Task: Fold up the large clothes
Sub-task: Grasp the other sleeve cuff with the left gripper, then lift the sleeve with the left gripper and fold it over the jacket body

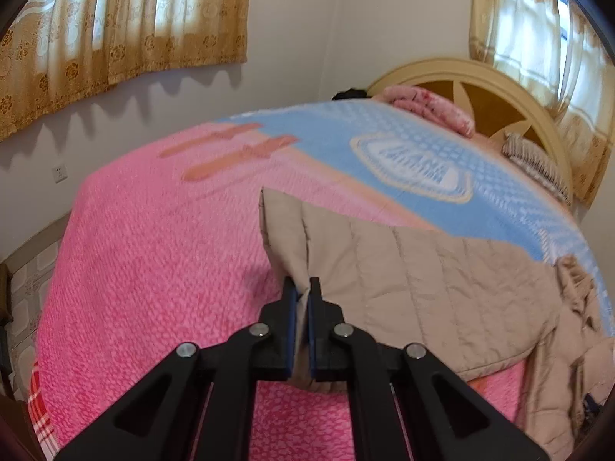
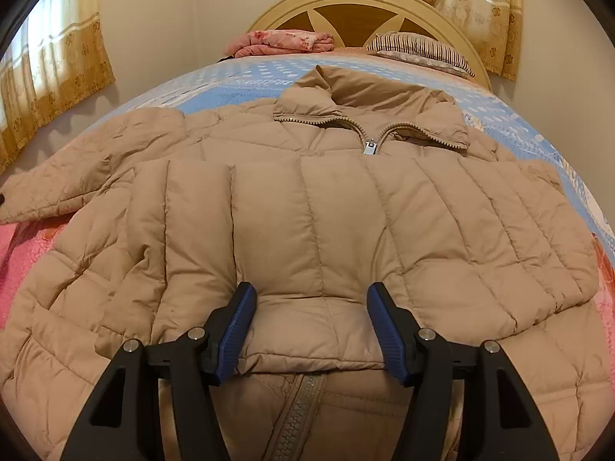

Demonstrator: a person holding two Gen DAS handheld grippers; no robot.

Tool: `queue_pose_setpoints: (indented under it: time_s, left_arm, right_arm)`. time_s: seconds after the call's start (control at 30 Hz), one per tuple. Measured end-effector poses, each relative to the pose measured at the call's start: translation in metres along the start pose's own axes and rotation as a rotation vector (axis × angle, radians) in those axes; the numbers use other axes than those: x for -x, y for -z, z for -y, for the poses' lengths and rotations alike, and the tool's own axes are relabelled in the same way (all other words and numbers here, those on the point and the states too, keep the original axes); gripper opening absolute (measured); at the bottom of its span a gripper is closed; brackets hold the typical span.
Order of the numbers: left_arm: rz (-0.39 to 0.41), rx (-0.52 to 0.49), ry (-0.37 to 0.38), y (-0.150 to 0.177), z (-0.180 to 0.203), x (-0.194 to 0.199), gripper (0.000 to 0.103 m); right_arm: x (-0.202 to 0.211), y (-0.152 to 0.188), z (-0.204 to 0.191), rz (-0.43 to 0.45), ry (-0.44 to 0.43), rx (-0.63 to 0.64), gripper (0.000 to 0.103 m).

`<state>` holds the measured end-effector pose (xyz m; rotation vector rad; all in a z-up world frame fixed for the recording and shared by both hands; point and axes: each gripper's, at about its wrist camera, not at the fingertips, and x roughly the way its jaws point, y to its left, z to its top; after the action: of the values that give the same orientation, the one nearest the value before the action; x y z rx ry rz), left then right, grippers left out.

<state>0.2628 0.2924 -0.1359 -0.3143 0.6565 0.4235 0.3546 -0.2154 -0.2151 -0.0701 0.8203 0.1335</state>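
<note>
pinching the beige jacket (image 1: 423, 288) edge, left gripper (image 1: 303, 288) is closed; right gripper (image 2: 311, 299) stands wide over a folded sleeve.

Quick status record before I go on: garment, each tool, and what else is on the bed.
garment: tan quilted jacket lying front up on the bed, zipper mostly closed, one sleeve folded across its front
left tool: shut on an edge of the jacket
right tool: open, a folded sleeve cuff between its pads
bed cover: pink and blue blanket
at headboard: folded pink quilt, striped pillow
</note>
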Motion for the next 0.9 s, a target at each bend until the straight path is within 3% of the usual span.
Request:
queue_pose_setpoints:
  time_s: [0.3, 0.67, 0.9]
  left_arm:
    - [0.104, -0.073, 0.080, -0.029, 0.031, 0.038, 0.004]
    - [0.268, -0.223, 0.235, -0.055, 0.106, 0.110, 0.004]
    - [0.302, -0.302, 0.318, -0.060, 0.161, 0.129, 0.004]
  right_arm:
    - [0.011, -0.004, 0.009, 0.001, -0.041, -0.030, 0.062]
    - [0.061, 0.003, 0.029, 0.047, -0.078, -0.097, 0.063]
    - [0.084, 0.020, 0.038, 0.080, -0.107, -0.144, 0.063]
